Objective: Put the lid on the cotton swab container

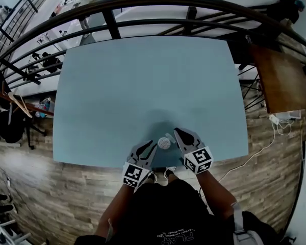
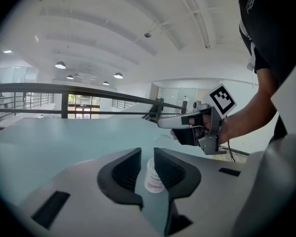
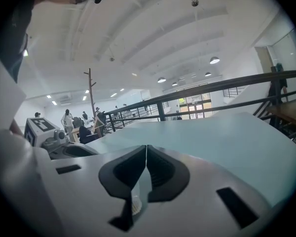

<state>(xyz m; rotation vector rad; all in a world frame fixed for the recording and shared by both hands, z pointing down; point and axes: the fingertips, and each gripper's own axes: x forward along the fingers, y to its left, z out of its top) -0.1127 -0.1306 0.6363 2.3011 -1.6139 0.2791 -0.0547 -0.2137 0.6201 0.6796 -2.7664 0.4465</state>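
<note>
Pale blue table on a wood-floored mezzanine, seen from the head view. Person stands at its near edge, a gripper in each hand.

Cotton swab container stands upright on the table close to that near edge, open top, white swab ends showing, no lid on it.

Left gripper sits just left of the container and nearer the person. In the left gripper view the container is between this gripper's jaws, label facing the camera. Jaws are slightly apart: the container lies against the right-hand pad, with a narrow gap at the other pad. Not clamped.

Right gripper sits just right of the container, tips a little beyond it. In the right gripper view its jaws are almost together, pinching a thin clear piece edge-on with a ribbed whitish rim at the bottom. Looks like the lid. Lid is apart from the container, not on it. Left gripper view shows the right gripper above and beyond the container.

Far past the container: bare tabletop, then a dark curved railing. Right of the container, off the table, a brown desk.
</note>
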